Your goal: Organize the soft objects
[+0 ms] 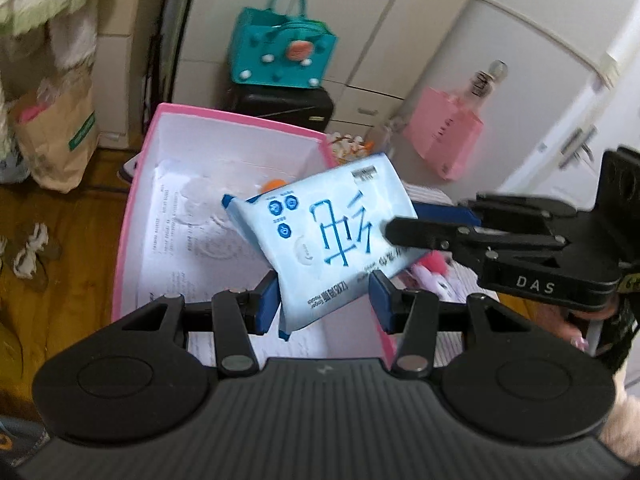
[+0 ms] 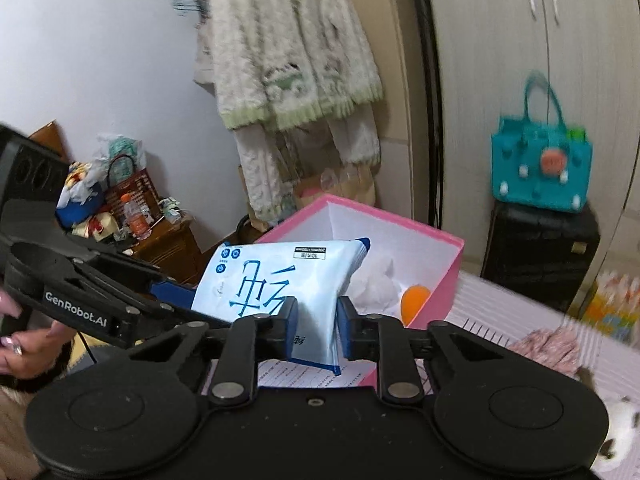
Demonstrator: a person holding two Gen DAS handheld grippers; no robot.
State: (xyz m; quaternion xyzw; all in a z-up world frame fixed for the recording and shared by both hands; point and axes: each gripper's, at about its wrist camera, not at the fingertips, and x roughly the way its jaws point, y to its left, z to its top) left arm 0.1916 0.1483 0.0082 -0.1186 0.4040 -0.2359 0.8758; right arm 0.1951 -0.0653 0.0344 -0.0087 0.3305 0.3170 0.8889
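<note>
Though light and squashy, with slick film: tissue pack (image 1: 332, 236) held in mid-air over the near edge of the pink box (image 1: 140, 184). Pinched from both sides: left gripper (image 1: 324, 304) clenched on its lower end, right gripper (image 2: 318, 330) on its side. Best gripped at sealed ends, not the yielding middle.

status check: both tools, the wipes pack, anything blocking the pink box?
Left tool and right tool both shut on wipes pack. Pack held over pink box. White soft item and orange ball inside; drop path clear.
</note>
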